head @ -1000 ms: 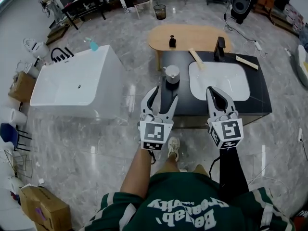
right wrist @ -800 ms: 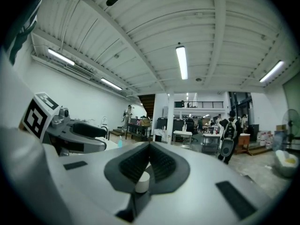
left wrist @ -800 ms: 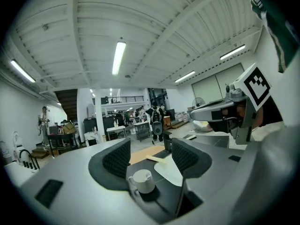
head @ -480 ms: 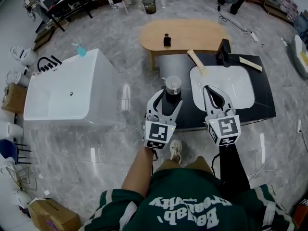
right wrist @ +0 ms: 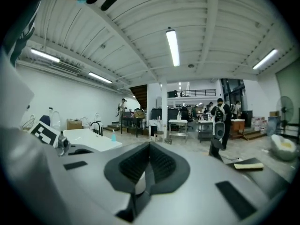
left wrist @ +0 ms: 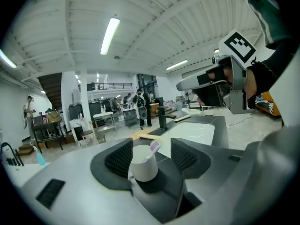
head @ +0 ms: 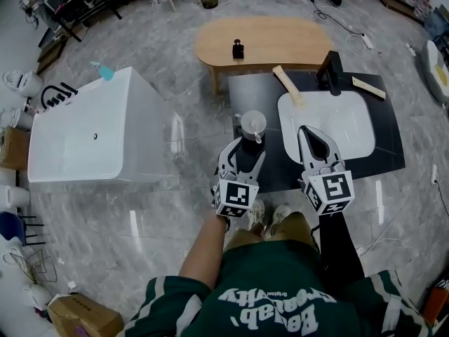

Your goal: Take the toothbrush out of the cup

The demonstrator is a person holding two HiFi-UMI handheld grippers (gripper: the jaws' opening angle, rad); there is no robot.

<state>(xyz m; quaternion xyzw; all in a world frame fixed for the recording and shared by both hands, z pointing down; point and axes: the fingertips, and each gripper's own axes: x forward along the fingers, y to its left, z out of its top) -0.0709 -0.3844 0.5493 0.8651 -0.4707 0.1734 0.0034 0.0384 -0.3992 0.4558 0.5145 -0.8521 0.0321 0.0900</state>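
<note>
A white cup [head: 251,123] stands on the left end of the black counter [head: 386,146]. In the left gripper view the cup [left wrist: 143,165] holds a pink-headed toothbrush [left wrist: 153,147] that leans right. My left gripper [head: 244,149] is open, and its jaws have just been closing a little. The cup shows in the gap between the pads [left wrist: 119,159], a little ahead of the tips, and neither pad touches it. My right gripper [head: 305,130] hovers over the white sink basin [head: 351,128], shut with nothing held. In the right gripper view its jaws [right wrist: 147,165] meet in a thin line.
A black faucet [head: 331,72] stands behind the basin, and two wooden pieces [head: 287,86] [head: 368,88] lie on the counter. Beyond is an oval wooden table [head: 280,41] with a small black bottle [head: 238,49]. A white bathtub [head: 91,135] stands to the left.
Both grippers have sunk and moved forward toward the counter. The left gripper's tips now sit just short of the cup; the right one stays shut over the basin.
</note>
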